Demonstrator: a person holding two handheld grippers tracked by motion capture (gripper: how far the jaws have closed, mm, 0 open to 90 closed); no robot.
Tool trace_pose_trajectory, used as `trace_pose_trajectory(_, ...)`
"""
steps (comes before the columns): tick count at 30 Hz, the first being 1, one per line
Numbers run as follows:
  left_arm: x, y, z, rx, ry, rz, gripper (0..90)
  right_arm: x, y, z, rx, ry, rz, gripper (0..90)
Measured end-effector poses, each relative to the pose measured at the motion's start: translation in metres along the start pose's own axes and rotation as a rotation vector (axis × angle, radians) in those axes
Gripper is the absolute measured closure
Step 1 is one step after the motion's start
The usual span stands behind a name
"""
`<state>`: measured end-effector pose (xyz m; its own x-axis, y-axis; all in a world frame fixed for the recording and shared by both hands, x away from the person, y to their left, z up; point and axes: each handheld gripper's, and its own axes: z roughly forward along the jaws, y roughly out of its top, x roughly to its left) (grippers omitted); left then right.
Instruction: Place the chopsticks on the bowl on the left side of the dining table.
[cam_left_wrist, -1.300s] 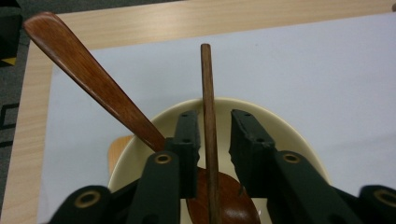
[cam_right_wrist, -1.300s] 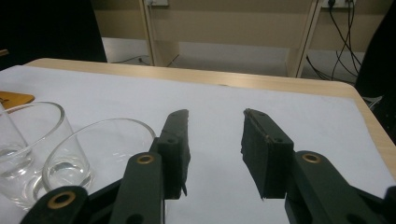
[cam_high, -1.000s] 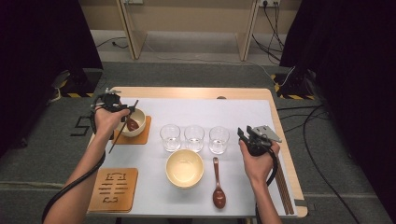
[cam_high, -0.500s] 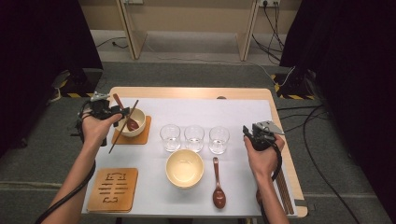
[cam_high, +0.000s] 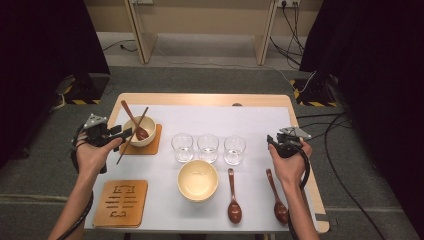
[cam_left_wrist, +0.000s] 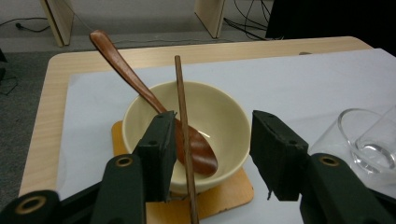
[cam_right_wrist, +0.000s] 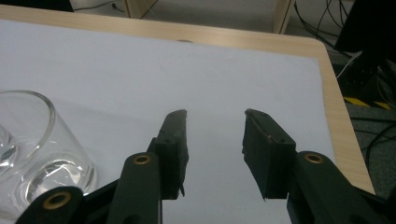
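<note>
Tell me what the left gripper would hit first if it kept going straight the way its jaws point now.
Probably the thin wooden stick leaning across the cream bowl: it already lies between the open jaws of the left gripper. The bowl's near rim and the spoon inside follow, though depth is uncertain.

The left gripper sits at the table's left edge, just beside a cream bowl on a wooden coaster; a brown spoon and a chopstick lean in that bowl. Nearer the person from it lies a carved wooden trivet. Between the two grippers stand three clear glasses in a row, with an empty cream bowl before them. The right gripper hovers beside the rightmost glass; two brown spoons lie near it.
</note>
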<state>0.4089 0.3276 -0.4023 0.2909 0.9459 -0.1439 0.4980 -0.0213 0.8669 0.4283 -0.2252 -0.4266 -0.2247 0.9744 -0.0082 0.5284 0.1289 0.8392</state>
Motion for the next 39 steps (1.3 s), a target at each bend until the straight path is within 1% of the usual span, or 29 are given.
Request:
trace_pose_trajectory(1,0.0,-0.003,-0.003,-0.001,0.005,0.002,48.8,-0.001,0.0,0.0,0.01,-0.002,-0.003,60.0)
trace_pose_trajectory(3,0.001,-0.007,-0.007,-0.011,0.004,-0.011,48.0,-0.004,0.0,0.0,0.032,-0.002,0.0,60.0)
trace_pose_trajectory(6,0.001,-0.012,-0.014,-0.018,0.01,-0.004,47.2,-0.008,0.0,-0.001,0.053,-0.007,-0.003,60.0)
trace_pose_trajectory(9,0.0,-0.018,-0.019,-0.016,0.01,-0.006,46.6,-0.012,-0.001,-0.002,0.073,-0.013,0.0,60.1)
trace_pose_trajectory(11,0.0,-0.021,-0.022,-0.021,0.001,-0.016,46.6,-0.014,-0.002,-0.003,0.089,-0.011,0.002,60.0)
trace_pose_trajectory(13,0.0,-0.024,-0.024,-0.024,0.007,-0.013,46.4,-0.017,-0.004,-0.004,0.12,-0.003,0.014,60.2)
trace_pose_trajectory(14,0.0,-0.025,-0.025,-0.024,0.006,-0.018,46.4,-0.019,-0.005,-0.003,0.136,0.0,0.016,60.2)
trace_pose_trajectory(16,0.0,-0.029,-0.027,-0.026,0.006,-0.024,46.0,-0.022,-0.006,-0.003,0.179,0.003,0.02,60.4)
trace_pose_trajectory(19,0.002,-0.034,-0.029,-0.029,0.019,-0.035,45.9,-0.027,-0.008,-0.003,0.238,0.008,0.021,60.3)
trace_pose_trajectory(20,0.003,-0.035,-0.03,-0.025,0.025,-0.027,45.9,-0.028,-0.008,-0.004,0.256,0.008,0.027,60.6)
trace_pose_trajectory(21,0.004,-0.035,-0.031,-0.026,0.027,-0.028,45.9,-0.03,-0.009,-0.004,0.276,0.009,0.029,60.6)
trace_pose_trajectory(22,0.005,-0.035,-0.033,-0.031,0.028,-0.036,45.8,-0.032,-0.009,-0.005,0.308,0.012,0.028,60.6)
trace_pose_trajectory(23,0.006,-0.035,-0.034,-0.033,0.031,-0.039,45.6,-0.033,-0.01,-0.006,0.335,0.015,0.035,61.2)
trace_pose_trajectory(24,0.006,-0.036,-0.036,-0.035,0.035,-0.039,45.6,-0.034,-0.011,-0.007,0.35,0.012,0.043,62.3)
trace_pose_trajectory(26,0.007,-0.036,-0.037,-0.036,0.032,-0.045,45.3,-0.037,-0.013,-0.01,0.403,0.011,0.056,63.6)
trace_pose_trajectory(27,0.007,-0.037,-0.038,-0.035,0.031,-0.045,45.3,-0.037,-0.014,-0.011,0.424,0.007,0.07,63.9)
trace_pose_trajectory(28,0.007,-0.038,-0.038,-0.033,0.031,-0.045,45.2,-0.038,-0.015,-0.012,0.45,0.004,0.072,63.8)
trace_pose_trajectory(29,0.007,-0.038,-0.038,-0.032,0.03,-0.048,45.1,-0.039,-0.016,-0.013,0.488,0.006,0.071,64.9)
trace_pose_trajectory(30,0.007,-0.039,-0.038,-0.029,0.029,-0.049,45.0,-0.039,-0.017,-0.015,0.511,0.003,0.082,66.2)
trace_pose_trajectory(31,0.007,-0.039,-0.038,-0.029,0.03,-0.049,45.0,-0.04,-0.018,-0.016,0.525,0.002,0.079,67.0)
trace_pose_trajectory(33,0.007,-0.04,-0.038,-0.027,0.031,-0.049,44.9,-0.04,-0.02,-0.017,0.577,-0.007,0.085,68.2)
trace_pose_trajectory(35,0.007,-0.041,-0.037,-0.025,0.028,-0.052,44.9,-0.04,-0.022,-0.018,0.607,0.0,0.091,69.6)
trace_pose_trajectory(37,0.007,-0.041,-0.037,-0.024,0.026,-0.052,44.9,-0.04,-0.025,-0.018,0.655,-0.002,0.101,70.6)
trace_pose_trajectory(39,0.007,-0.041,-0.037,-0.024,0.025,-0.054,44.9,-0.04,-0.028,-0.019,0.677,0.006,0.11,72.4)
